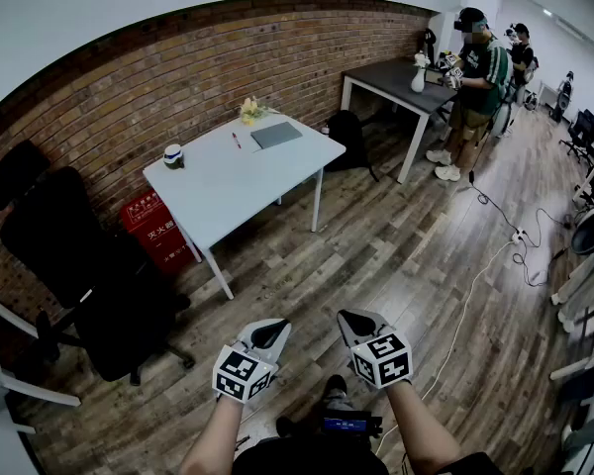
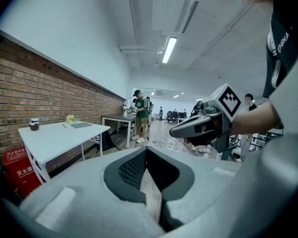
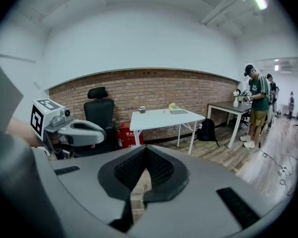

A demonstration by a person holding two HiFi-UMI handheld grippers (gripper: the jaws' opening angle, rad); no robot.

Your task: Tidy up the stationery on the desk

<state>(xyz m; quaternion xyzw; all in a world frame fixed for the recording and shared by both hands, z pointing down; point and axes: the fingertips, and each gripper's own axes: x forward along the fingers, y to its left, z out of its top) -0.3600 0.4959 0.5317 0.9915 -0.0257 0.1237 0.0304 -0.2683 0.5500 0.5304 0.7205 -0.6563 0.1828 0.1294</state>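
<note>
A white desk (image 1: 240,181) stands by the brick wall, well ahead of me across the wooden floor. On it lie a grey notebook (image 1: 276,135) and a thin pen (image 1: 236,140); a small dark-banded cup (image 1: 173,155) and yellow flowers (image 1: 249,110) stand there too. My left gripper (image 1: 275,327) and right gripper (image 1: 351,318) are held side by side low in the head view, far from the desk. Both are shut with nothing between the jaws. The left gripper view shows its own shut tips (image 2: 146,150) and the right gripper (image 2: 203,125) beside it. The right gripper view shows the desk (image 3: 164,117).
A black office chair (image 1: 69,265) stands at the left, next to a red box (image 1: 158,228) under the desk. A black backpack (image 1: 346,132) lies by a dark table (image 1: 396,77), where two people (image 1: 475,77) stand. White cables (image 1: 495,226) run over the floor at the right.
</note>
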